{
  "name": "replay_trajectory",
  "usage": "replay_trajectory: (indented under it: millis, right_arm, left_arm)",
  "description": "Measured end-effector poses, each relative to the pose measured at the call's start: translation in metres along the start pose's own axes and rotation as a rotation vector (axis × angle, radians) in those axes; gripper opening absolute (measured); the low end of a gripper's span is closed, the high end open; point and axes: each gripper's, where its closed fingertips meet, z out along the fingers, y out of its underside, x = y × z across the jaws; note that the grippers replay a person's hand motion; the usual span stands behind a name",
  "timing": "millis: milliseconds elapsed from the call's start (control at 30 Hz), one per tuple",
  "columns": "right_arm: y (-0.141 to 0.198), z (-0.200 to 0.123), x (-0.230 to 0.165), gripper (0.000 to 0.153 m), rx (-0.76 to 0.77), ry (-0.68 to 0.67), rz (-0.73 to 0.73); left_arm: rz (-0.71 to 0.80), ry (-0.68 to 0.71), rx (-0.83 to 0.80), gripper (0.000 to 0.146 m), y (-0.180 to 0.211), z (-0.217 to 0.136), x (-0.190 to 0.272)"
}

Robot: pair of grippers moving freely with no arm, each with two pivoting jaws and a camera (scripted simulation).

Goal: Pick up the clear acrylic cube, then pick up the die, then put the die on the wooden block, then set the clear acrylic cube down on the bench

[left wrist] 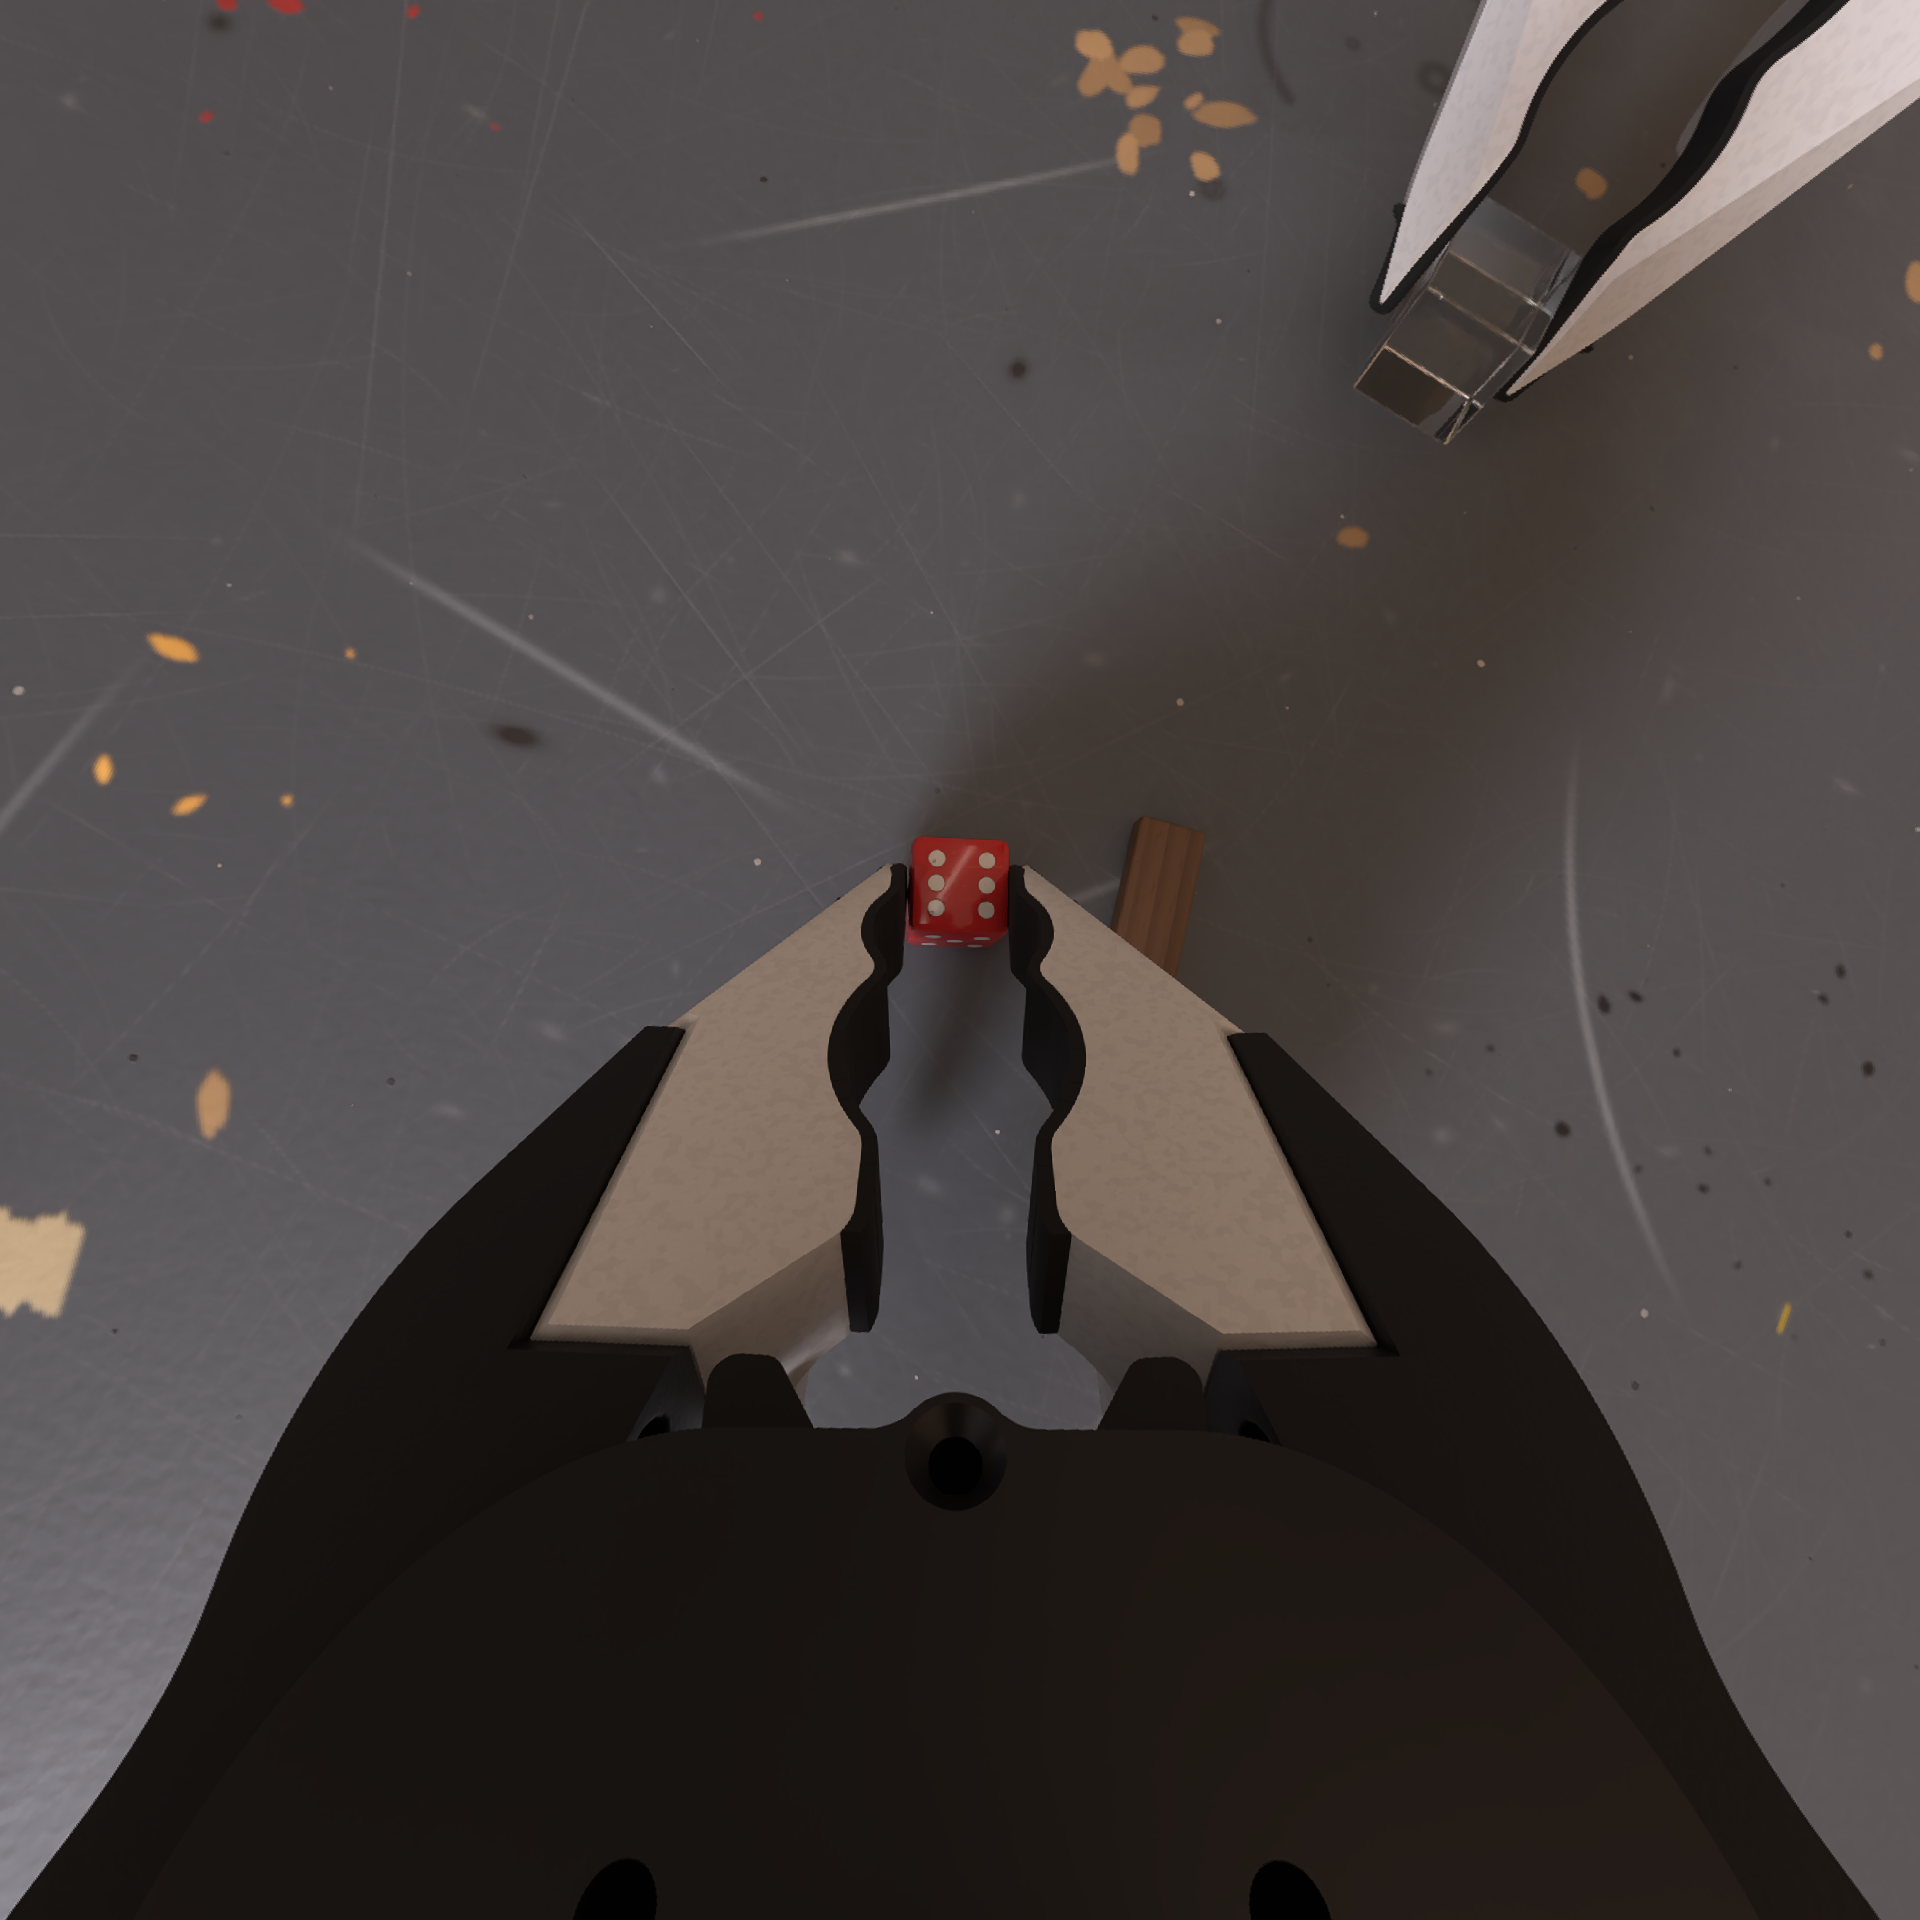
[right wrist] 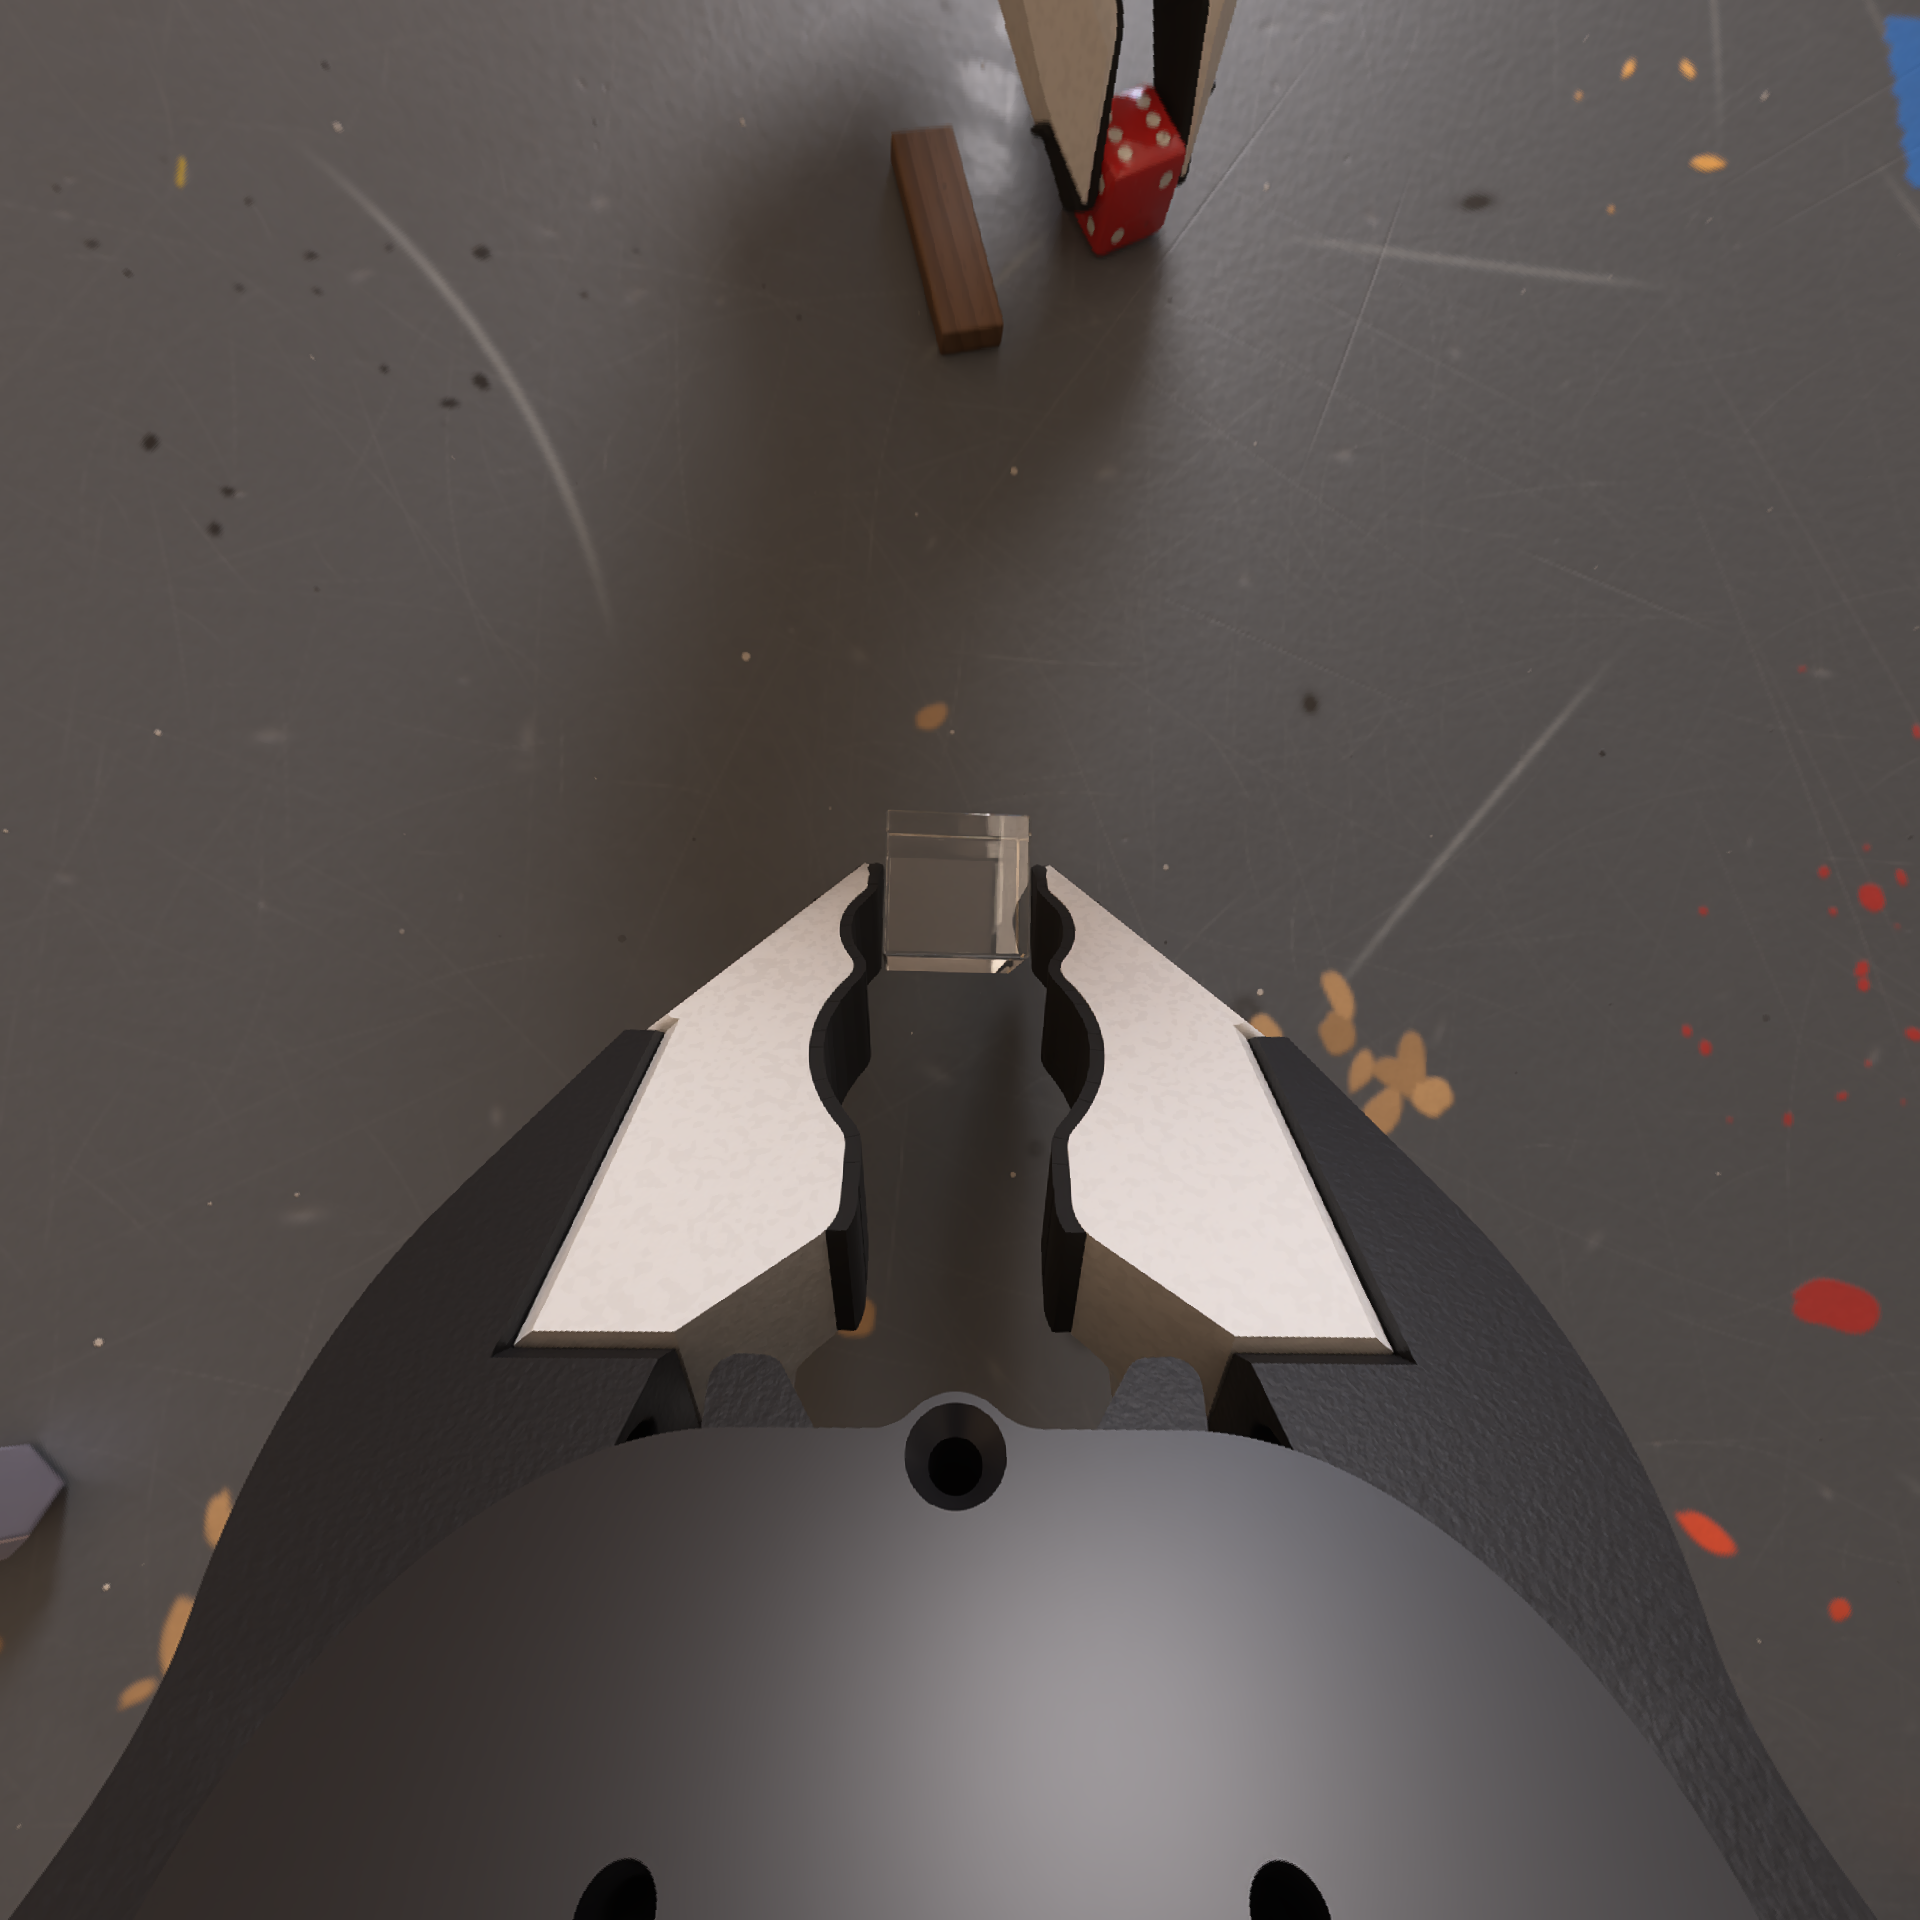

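Observation:
My left gripper [left wrist: 958, 883] is shut on the red die [left wrist: 958, 899], with its six-pip face towards the camera. The wooden block [left wrist: 1158, 899] lies flat on the bench just right of the die, partly hidden by my right finger. My right gripper [right wrist: 956, 883] is shut on the clear acrylic cube [right wrist: 951, 904] at its fingertips. In the right wrist view the block [right wrist: 945, 239] lies ahead, with the left gripper [right wrist: 1127, 187] and the die [right wrist: 1132, 166] just right of it. In the left wrist view the right gripper [left wrist: 1449, 348] holds the cube [left wrist: 1403, 390] at the top right.
The bench [left wrist: 520, 468] is dark grey, scratched, and spattered with orange and red paint. A grey object [right wrist: 26, 1496] pokes in at the left edge of the right wrist view. A blue patch [right wrist: 1907, 94] shows at its top right edge.

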Motion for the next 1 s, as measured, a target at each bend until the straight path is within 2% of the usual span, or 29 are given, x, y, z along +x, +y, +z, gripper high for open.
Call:
replay_trajectory:
  millis: [167,300,433,567,867,1000]
  right_arm:
    - [-0.006,-0.001,0.000,0.028,0.030,0.009,-0.005]
    - [-0.001,0.004,-0.003,0.028,-0.004,-0.005,-0.008]
    - [0.000,0.004,-0.003,0.028,-0.007,-0.007,-0.006]
    - [0.002,0.003,-0.002,0.028,-0.010,-0.007,-0.002]
    - [0.000,-0.006,0.008,0.028,0.031,0.036,0.005]
    - [0.004,-0.003,0.010,0.034,0.003,0.051,0.000]
  left_arm:
    - [0.022,-0.016,0.015,0.019,-0.004,-0.002,0.001]
    - [0.035,-0.013,0.055,0.019,-0.011,-0.007,0.004]
    - [0.066,0.076,0.088,0.019,-0.016,-0.011,0.020]
    - [0.127,0.166,0.033,0.019,-0.009,-0.005,0.039]
    - [0.119,0.185,-0.025,0.019,0.001,-0.002,0.041]
    - [0.129,0.182,-0.041,0.019,0.002,-0.002,0.041]
